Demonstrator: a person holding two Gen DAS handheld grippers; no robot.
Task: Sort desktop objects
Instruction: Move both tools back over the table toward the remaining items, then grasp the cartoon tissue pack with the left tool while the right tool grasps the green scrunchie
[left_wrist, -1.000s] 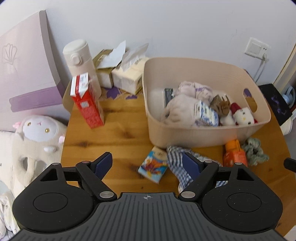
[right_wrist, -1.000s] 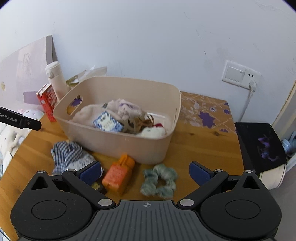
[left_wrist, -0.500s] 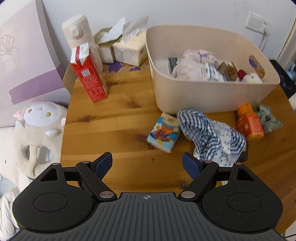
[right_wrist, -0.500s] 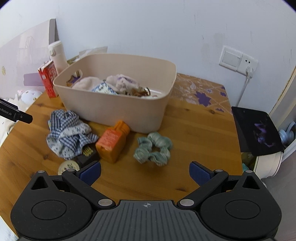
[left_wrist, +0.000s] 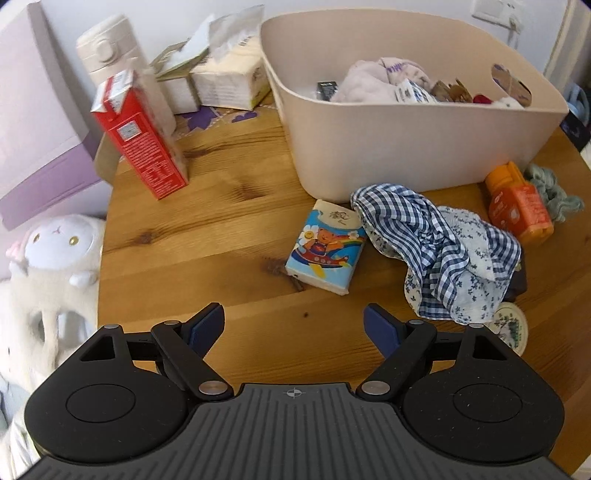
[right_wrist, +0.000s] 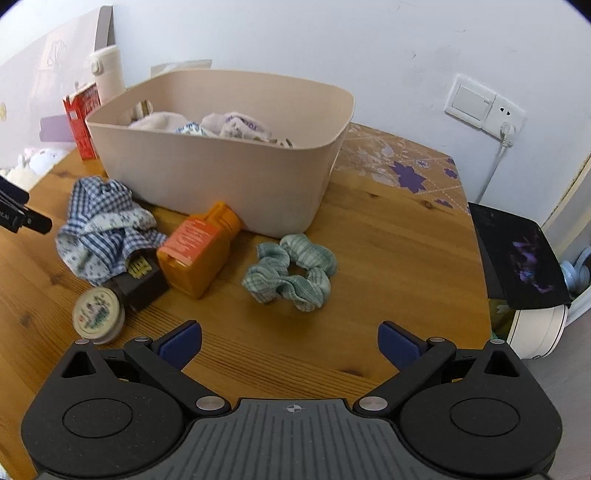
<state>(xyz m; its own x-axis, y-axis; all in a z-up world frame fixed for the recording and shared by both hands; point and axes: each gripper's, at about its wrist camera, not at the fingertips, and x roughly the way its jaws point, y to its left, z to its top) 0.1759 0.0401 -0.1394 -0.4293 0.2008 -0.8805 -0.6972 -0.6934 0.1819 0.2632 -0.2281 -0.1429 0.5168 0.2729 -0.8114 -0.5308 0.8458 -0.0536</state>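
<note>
On the wooden table (left_wrist: 221, 229), left gripper (left_wrist: 293, 326) spread wide, empty, facing the tissue pack (left_wrist: 325, 247). Checked cloth (left_wrist: 436, 251) touches the pack, covering part of a dark box (right_wrist: 142, 280). Right gripper (right_wrist: 290, 341) also spread, empty, near the green scrunchie (right_wrist: 291, 273). Orange bottle (right_wrist: 199, 247) lies against the beige bin (right_wrist: 221, 177); round tin (right_wrist: 98, 312) just beside the box.

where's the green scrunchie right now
The green scrunchie lies on the wooden table in front of the beige bin, just right of the orange bottle in the right wrist view, ahead of the open right tongs.
</note>
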